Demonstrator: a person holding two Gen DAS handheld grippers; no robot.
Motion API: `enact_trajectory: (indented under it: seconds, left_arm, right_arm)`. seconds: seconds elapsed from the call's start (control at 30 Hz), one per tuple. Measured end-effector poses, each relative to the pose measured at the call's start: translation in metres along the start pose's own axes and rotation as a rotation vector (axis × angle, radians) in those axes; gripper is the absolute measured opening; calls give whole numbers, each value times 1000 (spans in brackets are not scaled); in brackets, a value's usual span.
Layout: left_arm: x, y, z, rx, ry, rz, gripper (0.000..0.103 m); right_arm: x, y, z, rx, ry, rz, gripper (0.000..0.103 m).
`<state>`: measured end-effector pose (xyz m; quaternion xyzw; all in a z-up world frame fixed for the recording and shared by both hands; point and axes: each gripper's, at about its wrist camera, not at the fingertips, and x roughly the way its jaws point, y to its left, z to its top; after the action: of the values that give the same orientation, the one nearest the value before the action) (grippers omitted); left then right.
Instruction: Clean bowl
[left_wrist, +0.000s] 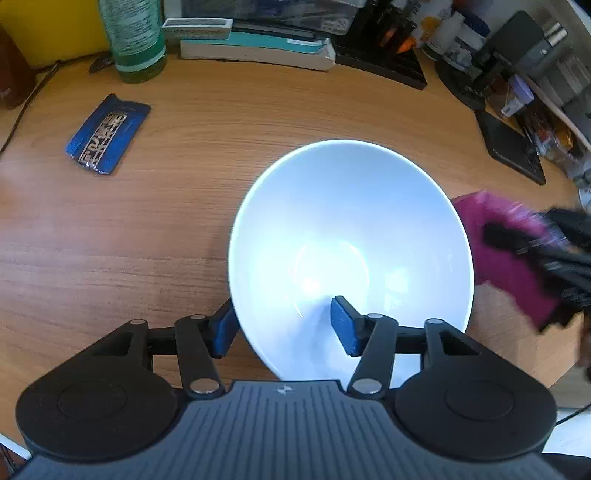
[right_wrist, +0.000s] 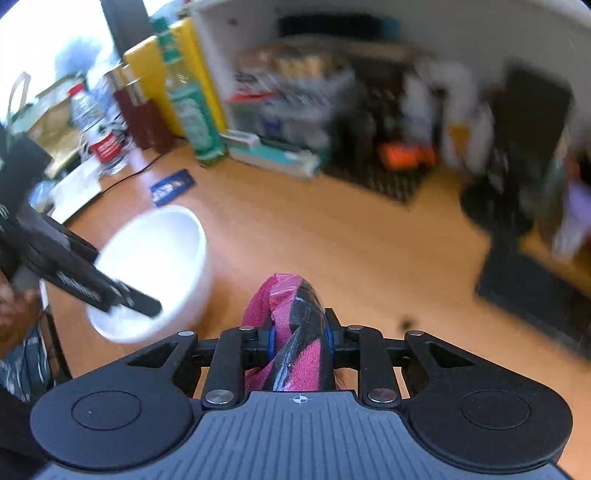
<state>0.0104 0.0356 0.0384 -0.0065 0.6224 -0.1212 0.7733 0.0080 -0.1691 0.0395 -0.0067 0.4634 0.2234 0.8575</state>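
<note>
Right now my left gripper (left_wrist: 286, 328) straddles the near rim of the white bowl (left_wrist: 351, 240): one blue pad sits outside the wall, the other inside, and neither pad visibly presses on the porcelain, so the jaws stand loosely apart around the rim. My right gripper (right_wrist: 300, 341) is clamped tight on a magenta cloth (right_wrist: 275, 314), which bunches up between the pads and pokes out ahead of them. From the left wrist view that cloth shows just beside the bowl's right edge, blurred, with the right gripper on it. The bowl stands upright on the wooden table (left_wrist: 203, 184). Farther out lie a blue packet (left_wrist: 107, 134) to the bowl's far left, a green bottle (left_wrist: 135, 37) at the back edge, and a stack of books (left_wrist: 255, 44) beside it. The right wrist view is smeared, so the shelf clutter behind is unreadable.
</note>
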Motion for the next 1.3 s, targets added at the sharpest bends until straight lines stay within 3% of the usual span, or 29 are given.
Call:
enact_trajectory:
  seconds: [0.07,0.13,0.17,0.2,0.23,0.27,0.3,0.33,0.37,0.43,0.47,0.5,0.53,0.57,0.67,0.7,0.73,0.8,0.87,0.93,0.97,1.0,1.17,1.23,1.27,1.3]
  left_arm:
    - [3,-6,-1,32,-3,13,73]
    - [7,-13,6,108,5,26,83]
    - [10,-15,10,140,16,35,95]
    - [12,-17,13,172,26,43,103]
    - [14,-20,18,225,33,55,103]
    - [16,-22,23,280,39,67,103]
    - [18,-24,30,334,41,58,103]
    - [20,-25,39,375,43,43,103]
    - [21,-24,43,389,37,43,103]
    - [16,-23,51,415,-17,72,91]
    - [12,-23,53,417,-36,81,54]
    - [1,-22,54,378,-68,70,32]
    - [-3,-22,52,369,-91,103,29]
    - [-6,-21,50,365,-112,141,27]
    - [-12,-12,48,277,-108,137,23]
    - [-23,-19,41,335,-134,167,29]
    - [-35,-27,34,400,-165,200,35]
    - [-68,-50,12,647,-242,197,71]
    - [-77,-64,-5,845,-289,206,85]
    - [-72,-82,-35,1214,-330,297,85]
    - [-60,-84,-45,1381,-310,303,83]
    - [-48,-81,-47,1479,-279,295,76]
    - [-3,-60,-48,1769,-165,353,46]
    - [11,-55,-46,1794,-121,393,34]
    - [21,-49,-47,1815,-99,420,20]
    - [26,-43,-52,1842,-120,445,18]
  right_arm:
    - [4,2,-7,-19,-49,-22,32]
    - [2,0,-15,-10,-74,-28,41]
    - [0,-1,-20,-11,-80,-28,44]
    - [-1,-2,-26,-11,-86,-29,54]
    - [-3,-2,-30,-14,-92,-29,64]
    - [-3,0,-32,-27,-99,-28,67]
    - [0,5,-32,-43,-95,-24,79]
    - [3,10,-34,-65,-88,-23,101]
    - [5,18,-37,-111,-69,-31,103]
    - [8,35,-44,-197,-37,-42,100]
    - [5,39,-47,-218,-47,-30,93]
    - [2,42,-50,-239,-56,-18,71]
    - [-1,44,-52,-245,-66,-8,50]
    - [-4,38,-49,-196,-74,-5,45]
    - [-5,20,-41,-90,-82,18,39]
    - [-5,15,-39,-61,-85,26,38]
    - [-6,10,-38,-33,-89,41,38]
    - [-7,4,-36,-1,-92,60,36]
    - [-9,-4,-34,46,-86,87,34]
    - [-9,-9,-31,84,-79,113,33]
    - [-9,-11,-30,100,-74,124,33]
    - [-8,-12,-30,107,-70,129,33]
    - [-4,-20,-30,150,-66,153,32]
    - [-2,-22,-28,168,-59,170,32]
    - [-1,-22,-28,177,-58,175,32]
    - [-1,-23,-29,180,-59,185,32]
